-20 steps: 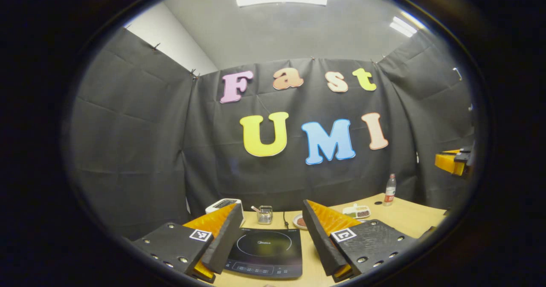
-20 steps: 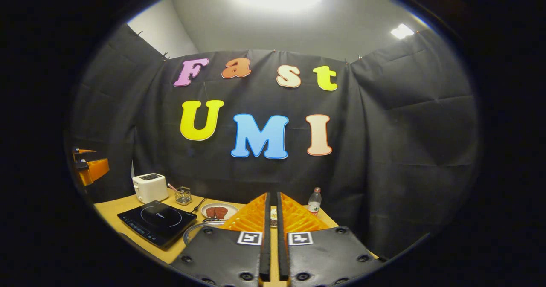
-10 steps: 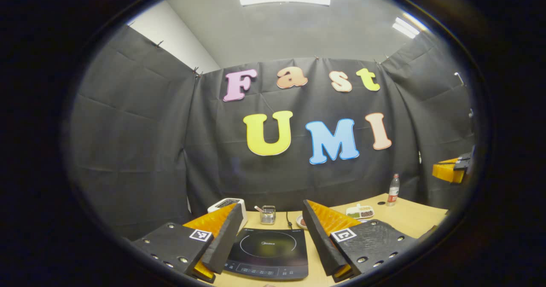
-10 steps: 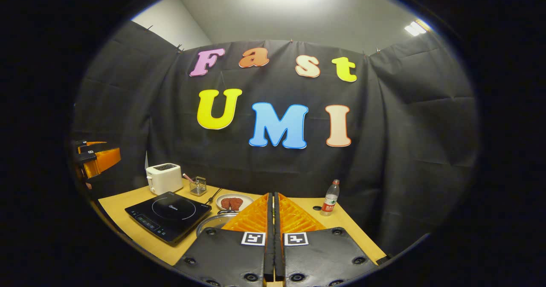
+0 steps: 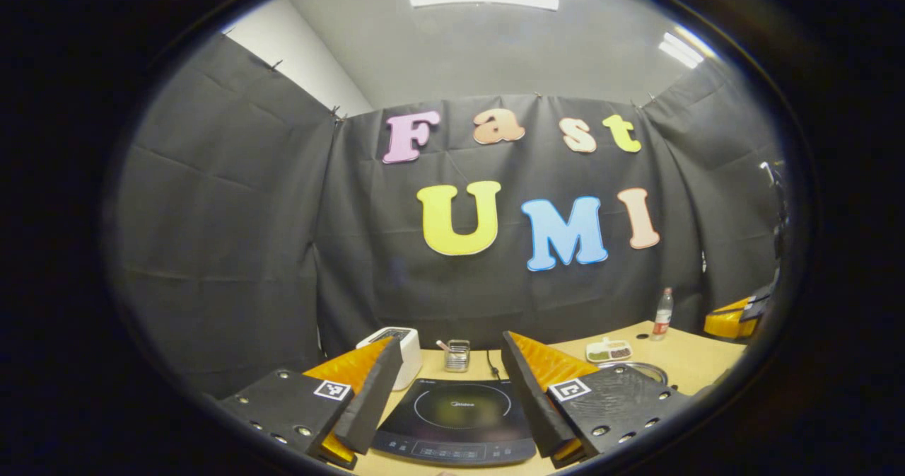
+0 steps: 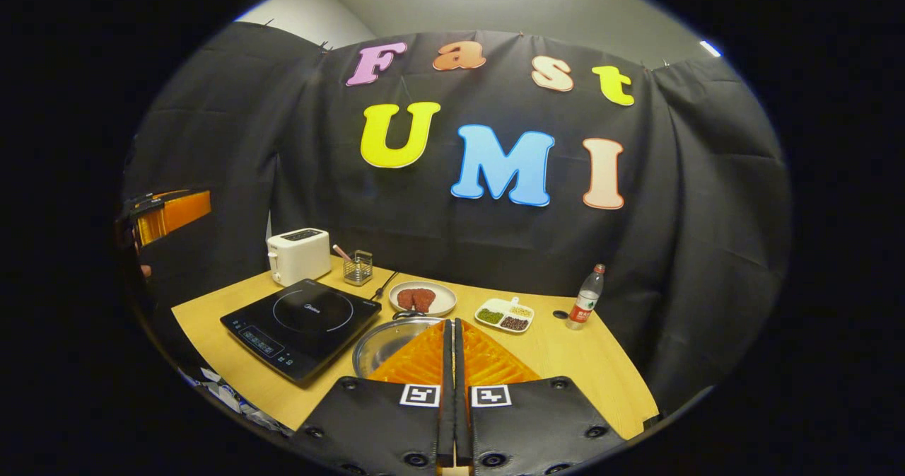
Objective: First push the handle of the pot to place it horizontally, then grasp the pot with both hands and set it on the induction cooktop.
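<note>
Since 1 s ago we've tipped the right gripper point(image 6: 452, 331) down twd the pot point(image 6: 389, 340) beside the cooktop point(image 6: 300, 317) — fingers clenched, empty, likely to nudge the handle point(image 6: 409, 314). Left gripper point(image 5: 445, 373) hangs released over the cooktop, waiting.

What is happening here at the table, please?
A person holds one tool in each hand above a table. The right tool is shut and empty, just over the pot, which sits beside the cooktop. The left tool is open and empty, facing the cooktop. Neither touches the pot; nothing stands on the cooktop.
</note>
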Demonstrator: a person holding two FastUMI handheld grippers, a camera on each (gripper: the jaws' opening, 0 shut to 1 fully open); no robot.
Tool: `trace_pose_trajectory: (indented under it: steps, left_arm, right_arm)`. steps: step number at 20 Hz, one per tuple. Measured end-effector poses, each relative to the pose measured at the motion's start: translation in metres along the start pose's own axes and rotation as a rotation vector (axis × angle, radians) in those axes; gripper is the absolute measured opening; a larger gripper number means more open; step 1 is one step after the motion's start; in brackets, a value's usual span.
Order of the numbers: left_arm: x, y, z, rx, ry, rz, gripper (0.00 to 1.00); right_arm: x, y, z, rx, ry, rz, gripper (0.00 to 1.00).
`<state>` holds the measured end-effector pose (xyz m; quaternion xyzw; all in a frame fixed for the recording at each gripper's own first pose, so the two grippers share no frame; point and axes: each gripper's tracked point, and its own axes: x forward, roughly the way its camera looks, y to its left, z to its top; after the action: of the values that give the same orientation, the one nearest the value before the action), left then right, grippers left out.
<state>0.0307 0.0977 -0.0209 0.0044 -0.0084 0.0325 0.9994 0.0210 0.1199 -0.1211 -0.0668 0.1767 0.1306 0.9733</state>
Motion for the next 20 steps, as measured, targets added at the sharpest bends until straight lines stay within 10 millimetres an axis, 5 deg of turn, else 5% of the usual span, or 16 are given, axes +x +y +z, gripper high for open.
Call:
trace_pose_trajectory:
  steps: [6, 9, 20]
  left_arm:
    - [0.007, 0.035, -0.013, 0.0, 0.015, 0.024, 0.83]
    - [0.014, 0.036, -0.012, -0.002, 0.01, 0.031, 0.85]
    - [0.038, -0.008, -0.021, 0.009, 0.041, 0.09, 0.86]
  right_arm:
    - [0.018, 0.033, -0.035, -0.05, 0.088, 0.078, 0.0]
    - [0.024, 0.045, -0.057, -0.07, 0.145, 0.132, 0.02]
    - [0.032, 0.053, -0.133, -0.153, 0.345, 0.365, 0.02]
